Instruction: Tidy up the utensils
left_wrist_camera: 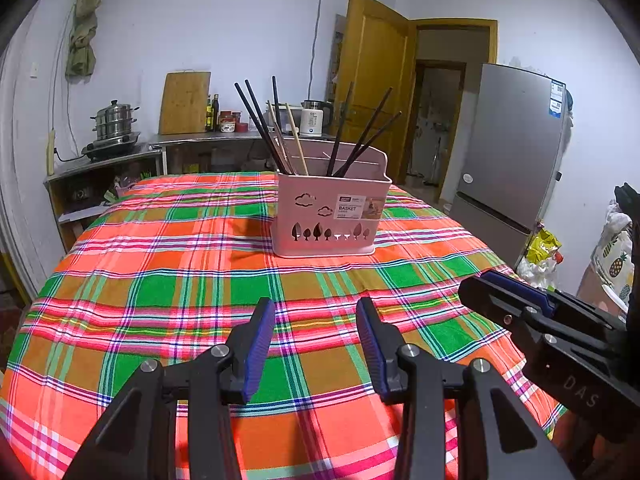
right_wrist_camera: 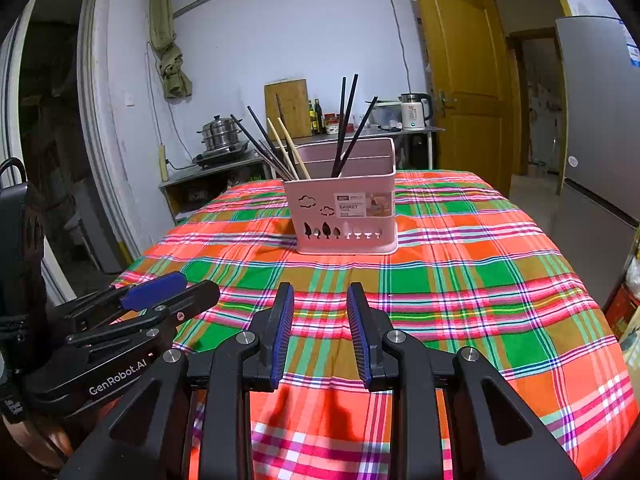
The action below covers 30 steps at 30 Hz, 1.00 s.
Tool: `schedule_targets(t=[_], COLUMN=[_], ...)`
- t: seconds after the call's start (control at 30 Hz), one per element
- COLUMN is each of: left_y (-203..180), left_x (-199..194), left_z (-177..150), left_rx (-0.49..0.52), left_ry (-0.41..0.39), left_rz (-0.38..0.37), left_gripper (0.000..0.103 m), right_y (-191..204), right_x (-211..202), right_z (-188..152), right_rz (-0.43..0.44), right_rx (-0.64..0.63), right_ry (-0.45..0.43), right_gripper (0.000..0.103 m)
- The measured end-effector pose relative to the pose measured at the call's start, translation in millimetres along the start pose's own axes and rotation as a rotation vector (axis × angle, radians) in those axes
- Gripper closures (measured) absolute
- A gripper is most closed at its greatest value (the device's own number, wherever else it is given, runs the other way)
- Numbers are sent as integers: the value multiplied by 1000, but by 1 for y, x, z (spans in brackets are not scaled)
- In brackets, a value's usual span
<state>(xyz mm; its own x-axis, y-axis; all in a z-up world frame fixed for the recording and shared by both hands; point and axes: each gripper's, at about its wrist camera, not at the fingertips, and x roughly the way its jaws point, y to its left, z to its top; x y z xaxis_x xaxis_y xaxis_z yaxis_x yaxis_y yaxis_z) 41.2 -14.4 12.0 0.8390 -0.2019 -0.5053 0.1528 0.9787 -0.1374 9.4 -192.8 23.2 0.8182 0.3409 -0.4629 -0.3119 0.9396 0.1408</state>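
A pink plastic utensil basket stands upright in the middle of the table; it also shows in the right wrist view. Several black chopsticks and two wooden ones stand in it, leaning left and right; in the right wrist view the black ones and the wooden ones show too. My left gripper is open and empty above the near part of the table. My right gripper is open and empty beside it, and also shows in the left wrist view.
A plaid tablecloth covers the table. Behind it are a steel counter with a steamer pot, a cutting board and a kettle. A fridge and an open door stand to the right.
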Motion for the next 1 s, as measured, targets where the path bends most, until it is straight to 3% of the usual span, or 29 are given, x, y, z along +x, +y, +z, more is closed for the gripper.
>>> schedule_targets(t=[1.0], left_y=[-1], left_x=[-1], left_z=[-3], left_rx=[38], left_ry=[11], left_rz=[38], left_gripper=[61], right_y=[0], right_x=[3], right_z=[-3], right_rz=[-4], right_rx=[2], right_ry=[10], right_gripper=[75])
